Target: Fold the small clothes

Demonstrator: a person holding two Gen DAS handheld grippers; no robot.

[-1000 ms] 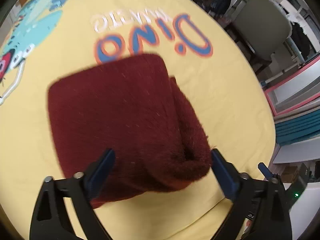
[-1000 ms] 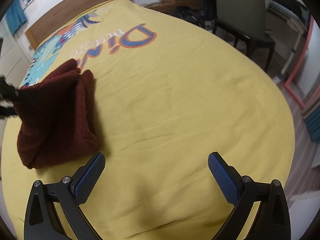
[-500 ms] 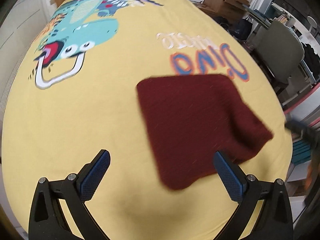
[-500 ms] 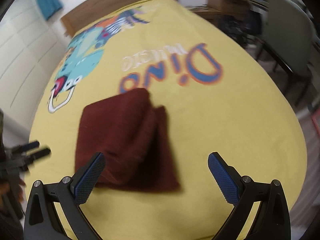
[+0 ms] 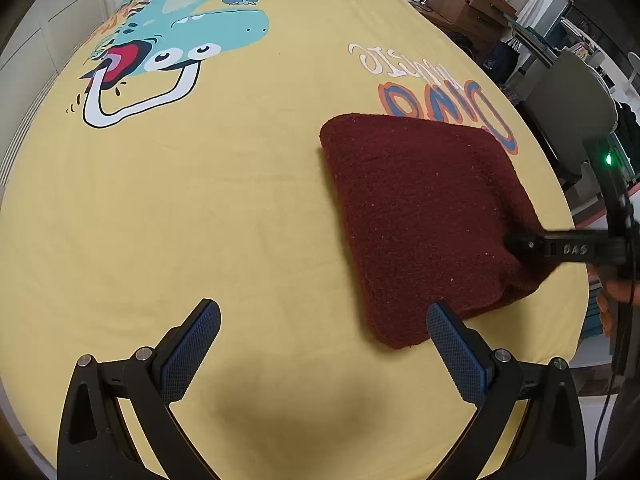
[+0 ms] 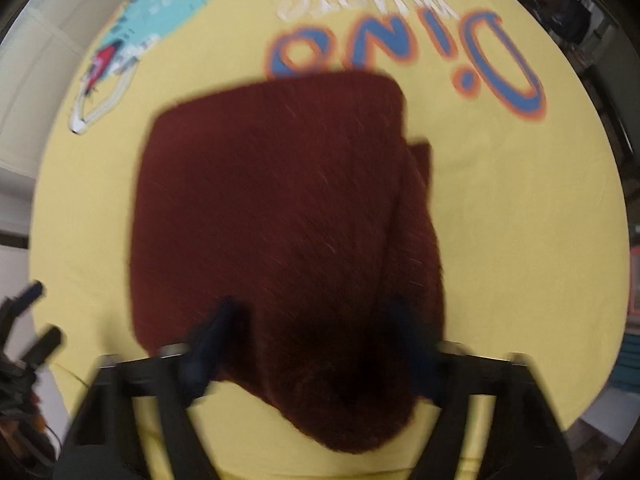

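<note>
While the left gripper (image 5: 323, 350) hangs over bare yellow bedspread (image 5: 200, 208) with its jaws wide apart and nothing between them, the left wrist view shows the folded dark red garment (image 5: 424, 216) lying to the right of it on the bed, its far corner overlapping the blue and orange lettering (image 5: 444, 108). At the garment's right edge the right gripper (image 5: 520, 245) reaches in from the side and presses into the thick fabric. A grey chair (image 5: 568, 96) stands beyond the bed on the right.

Seen from the right wrist, which is blurred, the garment (image 6: 280, 208) fills the middle of the picture, with a second folded layer showing along its right side. The right gripper (image 6: 316, 336) sits over the near edge; its jaws have just been closing, with the near part of the bundle between them. The blur hides whether the pads already press on the cloth, so I cannot tell if the grip is made.

To do this step well, I judge the jaws should bite through all layers at the near edge, not only the top one, so the fold does not slide open when lifted. The free left gripper could steady the far left corner. Lifting too fast risks the loose right layer dropping out.
</note>
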